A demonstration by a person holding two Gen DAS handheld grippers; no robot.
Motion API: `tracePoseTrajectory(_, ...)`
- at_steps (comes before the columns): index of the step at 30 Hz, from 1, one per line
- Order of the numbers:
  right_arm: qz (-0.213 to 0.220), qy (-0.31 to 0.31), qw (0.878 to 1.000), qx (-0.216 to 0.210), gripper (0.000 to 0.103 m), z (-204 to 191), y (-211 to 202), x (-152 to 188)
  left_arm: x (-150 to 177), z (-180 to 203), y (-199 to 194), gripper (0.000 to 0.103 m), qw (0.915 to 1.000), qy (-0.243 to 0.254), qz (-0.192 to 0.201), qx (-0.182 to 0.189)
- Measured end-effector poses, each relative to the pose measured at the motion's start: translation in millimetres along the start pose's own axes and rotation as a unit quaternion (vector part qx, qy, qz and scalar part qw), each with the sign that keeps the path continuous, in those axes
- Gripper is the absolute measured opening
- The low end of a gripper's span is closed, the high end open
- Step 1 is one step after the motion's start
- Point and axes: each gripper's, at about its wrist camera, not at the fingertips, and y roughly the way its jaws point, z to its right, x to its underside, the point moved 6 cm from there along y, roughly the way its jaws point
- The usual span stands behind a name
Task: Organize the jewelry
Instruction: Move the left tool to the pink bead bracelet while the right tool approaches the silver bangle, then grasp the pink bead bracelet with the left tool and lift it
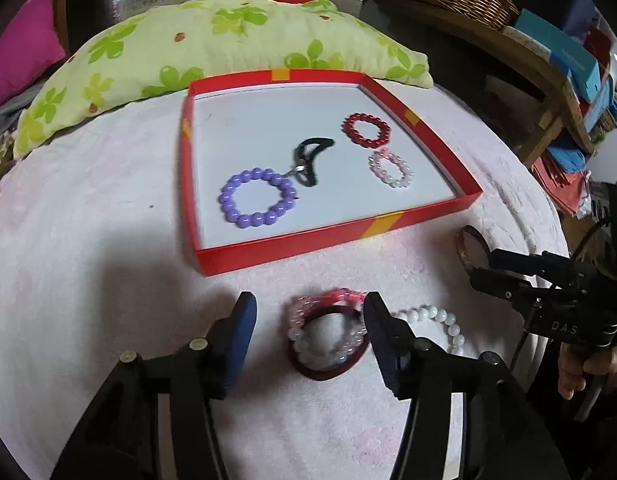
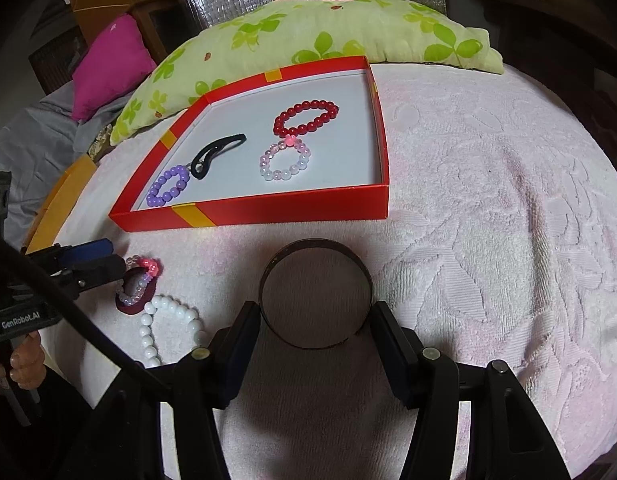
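left gripper (image 1: 308,316) released, straddling pink bead bracelet (image 1: 328,320) stacked on dark red ring (image 1: 328,364), towel outside red box (image 1: 340,236) | right gripper (image 2: 314,320) open around brown bangle (image 2: 315,294) | risk: closing snags both pieces, or white beads (image 1: 444,320) alongside

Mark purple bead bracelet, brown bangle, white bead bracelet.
purple bead bracelet (image 1: 257,197), left wrist view, hole's centre
brown bangle (image 2: 268,274), right wrist view, left side of band
white bead bracelet (image 2: 170,304), right wrist view, top beads
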Motion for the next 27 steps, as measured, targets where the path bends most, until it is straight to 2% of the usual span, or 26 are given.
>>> tracePoseTrajectory(7,0.000,-0.004,1.000,0.002,0.060,-0.7,0.4,-0.1,4.5,16.9,21.6,0.058,0.9992,0.025,-0.030,-0.010)
tracePoseTrajectory(10,0.000,-0.004,1.000,0.002,0.060,-1.1,0.4,-0.2,6.0,15.8,22.1,0.057,0.9987,0.035,-0.027,-0.023)
tracePoseTrajectory(11,0.001,-0.004,1.000,0.002,0.060,-1.1,0.4,-0.1,6.4,13.1,21.9,0.054,0.9990,0.030,-0.027,-0.019)
tracePoseTrajectory(13,0.000,-0.004,1.000,0.002,0.060,-1.0,0.5,-0.1,5.7,6.9,19.9,0.034,0.9994,0.020,-0.024,-0.014)
tracePoseTrajectory(16,0.001,-0.003,1.000,0.003,0.060,-1.2,0.6,0.2,3.5,-1.3,14.7,0.016,0.9996,0.015,-0.011,-0.022)
tracePoseTrajectory(18,0.001,-0.004,1.000,0.003,0.060,-1.6,0.5,0.1,2.1,-5.6,9.7,0.016,0.9997,0.010,-0.001,-0.024)
tracePoseTrajectory(20,0.002,-0.004,1.000,0.004,0.060,-1.8,0.3,-0.2,-0.1,-10.0,4.6,0.007,0.9996,0.006,0.011,-0.024)
tracePoseTrajectory(27,0.008,0.010,1.000,-0.009,0.060,-0.4,-2.4,-3.3,-3.4,-21.4,-8.6,0.008,0.9994,-0.004,0.031,-0.016)
